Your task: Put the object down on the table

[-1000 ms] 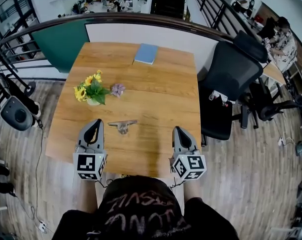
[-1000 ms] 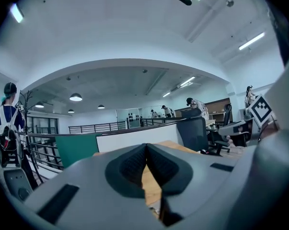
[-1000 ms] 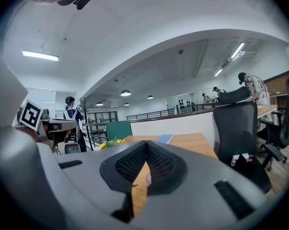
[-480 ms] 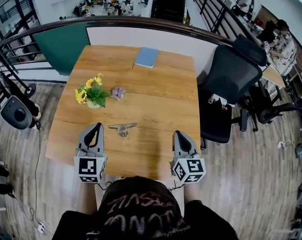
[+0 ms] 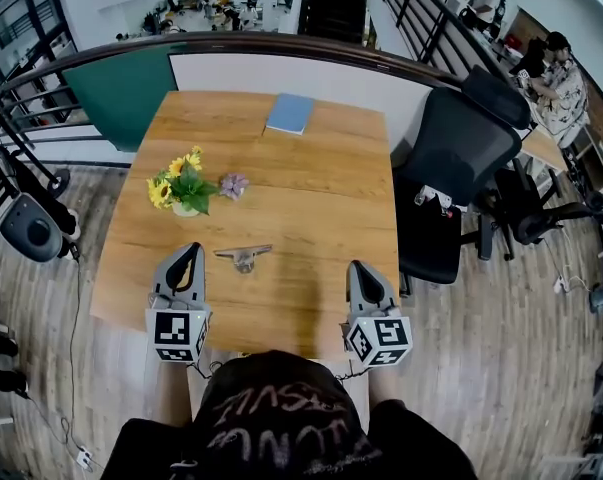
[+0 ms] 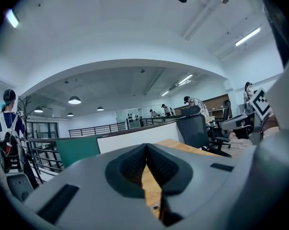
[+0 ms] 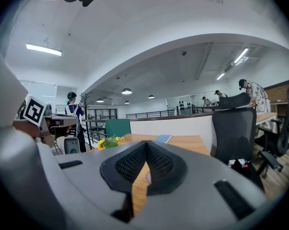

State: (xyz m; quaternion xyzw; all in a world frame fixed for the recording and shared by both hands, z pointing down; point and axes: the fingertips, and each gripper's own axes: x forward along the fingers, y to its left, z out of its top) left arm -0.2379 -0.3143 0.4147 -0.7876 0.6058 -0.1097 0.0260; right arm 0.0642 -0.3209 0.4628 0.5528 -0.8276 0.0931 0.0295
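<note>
A small metal object with a flat bar on top lies on the wooden table, near the front edge and between my two grippers. My left gripper rests just to its left, apart from it, with its jaws shut and nothing between them. My right gripper sits farther to the right, also shut and holding nothing. In the left gripper view the pads meet at the tip. The right gripper view shows the same, with the pads closed together. The metal object appears in neither gripper view.
A pot of yellow flowers and a small purple flower stand at the table's left. A blue book lies at the far edge. A black office chair stands right of the table. A railing runs behind it.
</note>
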